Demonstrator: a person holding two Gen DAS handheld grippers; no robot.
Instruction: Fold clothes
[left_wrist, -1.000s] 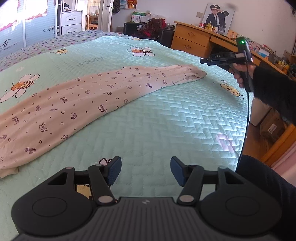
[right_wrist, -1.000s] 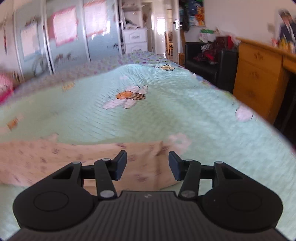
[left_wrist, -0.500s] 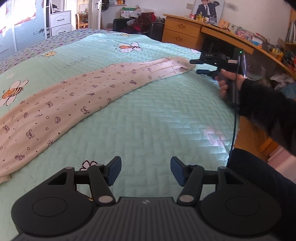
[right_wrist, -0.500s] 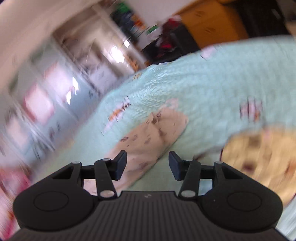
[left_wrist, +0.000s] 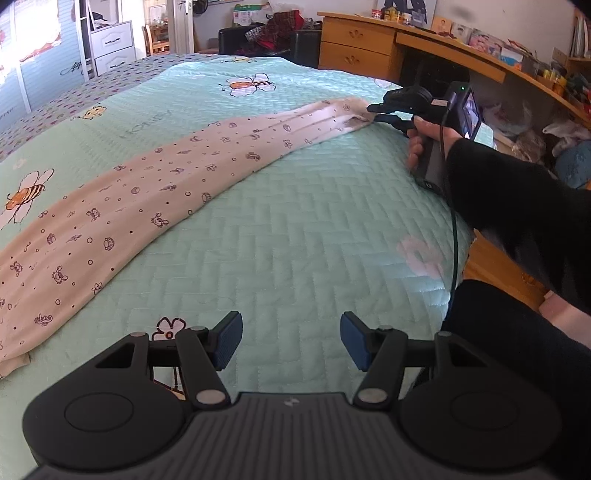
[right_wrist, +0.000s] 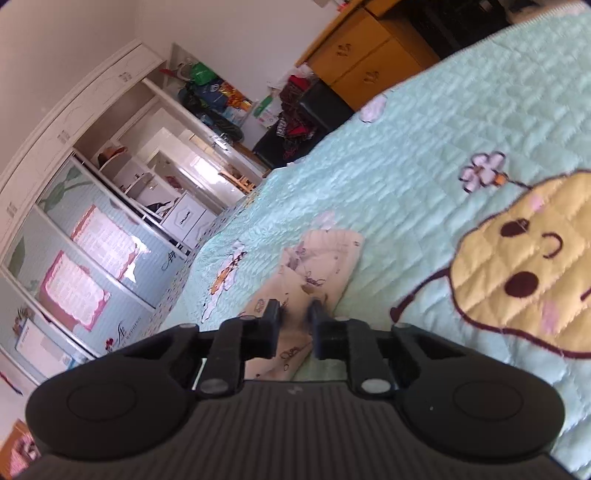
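Note:
A long cream garment (left_wrist: 177, 192) printed with small cartoon figures lies stretched diagonally across the mint quilted bedspread (left_wrist: 295, 240). My right gripper (left_wrist: 375, 112), rolled on its side and held by a hand in a black sleeve (left_wrist: 509, 192), sits at the garment's far right end. Its jaws are closing, with the garment's end (right_wrist: 325, 254) bunched between the fingers of the right gripper (right_wrist: 295, 317). My left gripper (left_wrist: 291, 339) hovers open over bare bedspread near the front edge, nothing between its blue pads, the garment's near end to its left.
A wooden desk (left_wrist: 369, 48) with drawers and clutter runs along the right, past the bed's edge. A black chair (left_wrist: 280, 33) piled with clothes stands beyond the bed. White drawers (left_wrist: 110, 44) and a wardrobe (right_wrist: 92, 236) line the far left side.
The right gripper dropped to the garment's far end, rolled onto its side, and its jaws narrowed around the cloth. The left gripper shifted slightly and stayed open.

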